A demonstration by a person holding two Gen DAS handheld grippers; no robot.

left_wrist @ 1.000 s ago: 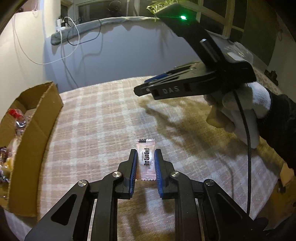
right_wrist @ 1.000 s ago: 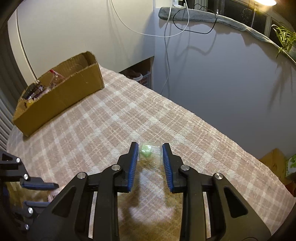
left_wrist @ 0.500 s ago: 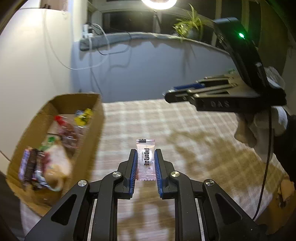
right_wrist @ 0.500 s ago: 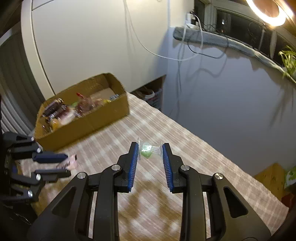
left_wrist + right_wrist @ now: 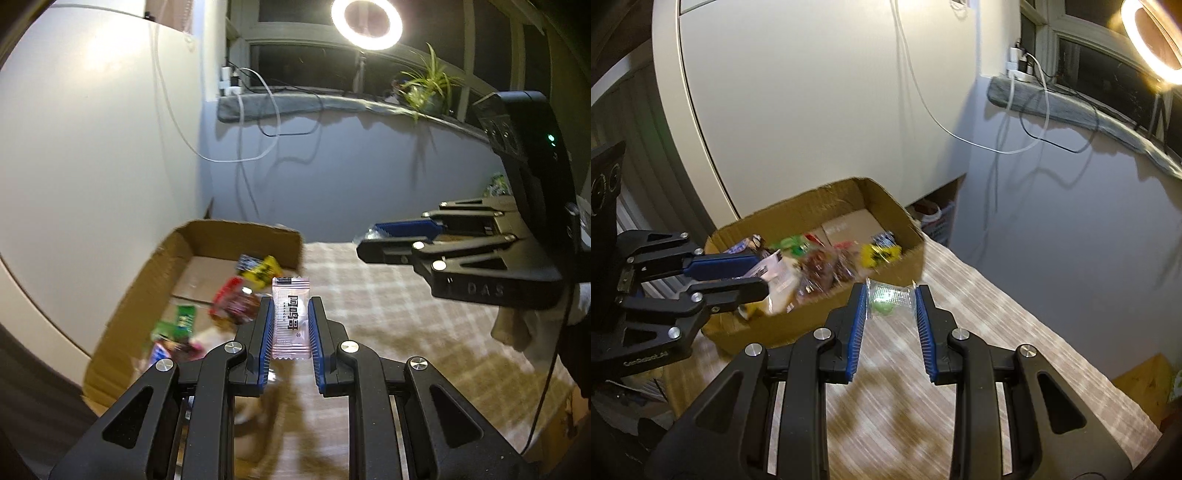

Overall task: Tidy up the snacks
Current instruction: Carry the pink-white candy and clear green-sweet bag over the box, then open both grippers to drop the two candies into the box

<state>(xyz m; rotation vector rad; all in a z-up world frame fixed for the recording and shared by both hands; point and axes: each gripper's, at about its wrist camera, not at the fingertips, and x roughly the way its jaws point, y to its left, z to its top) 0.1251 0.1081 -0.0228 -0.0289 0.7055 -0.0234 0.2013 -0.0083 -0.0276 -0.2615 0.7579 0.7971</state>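
My left gripper (image 5: pixel 291 312) is shut on a pale pink candy wrapper (image 5: pixel 291 317) with black print, held upright in the air near the right rim of the open cardboard box (image 5: pixel 147 280). My right gripper (image 5: pixel 891 297) is shut on a clear wrapper with a green candy (image 5: pixel 889 297), hanging over the checked tablecloth (image 5: pixel 979 332) just right of the same box (image 5: pixel 901 218). The box holds several coloured snack packs (image 5: pixel 827 262). In the right wrist view the left gripper (image 5: pixel 759 275) hovers at the box's near end with the pink wrapper (image 5: pixel 770 266) in it. The right gripper (image 5: pixel 373 240) shows at the right of the left wrist view.
A white wall and a grey wall stand behind the table. A ring light (image 5: pixel 365 24), a potted plant (image 5: pixel 424 90) and cables (image 5: pixel 258 122) sit along the window ledge. A gloved hand (image 5: pixel 517 325) holds the right gripper. The tablecloth (image 5: pixel 406 332) stretches right of the box.
Both grippers have risen and swung left toward the cardboard box, each still holding its candy. The box has come from the far left edge to just in front of the fingertips.
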